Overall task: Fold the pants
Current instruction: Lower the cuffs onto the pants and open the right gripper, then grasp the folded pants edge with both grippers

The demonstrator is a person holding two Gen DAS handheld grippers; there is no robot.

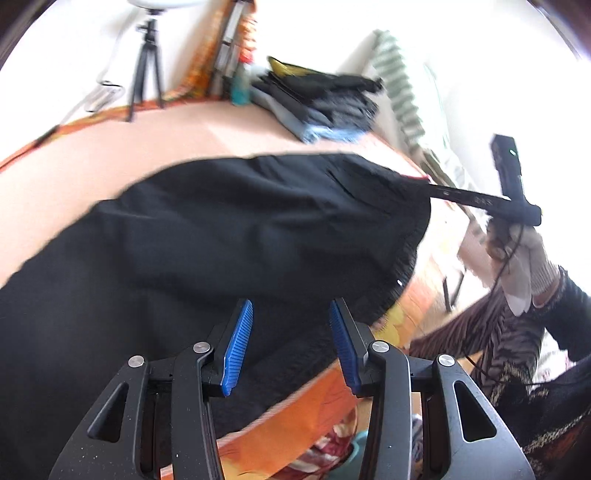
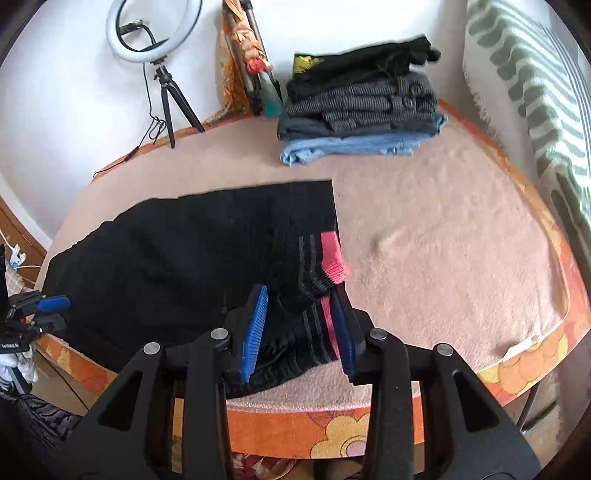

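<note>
My black pants [image 2: 192,258] lie across the pink-covered bench [image 2: 436,236], filling the left and centre of the right-wrist frame, the pink-and-grey striped waistband [image 2: 328,258] at lower centre. My right hand-held gripper [image 2: 299,332] straddles that waistband, blue pads parted and not pressing it. My left hand-held gripper [image 1: 291,347] hangs open above the cloth, nothing between its pads. A stack of folded clothes [image 2: 362,99] sits at upper centre, a ring light [image 2: 153,31] upper left.
</note>
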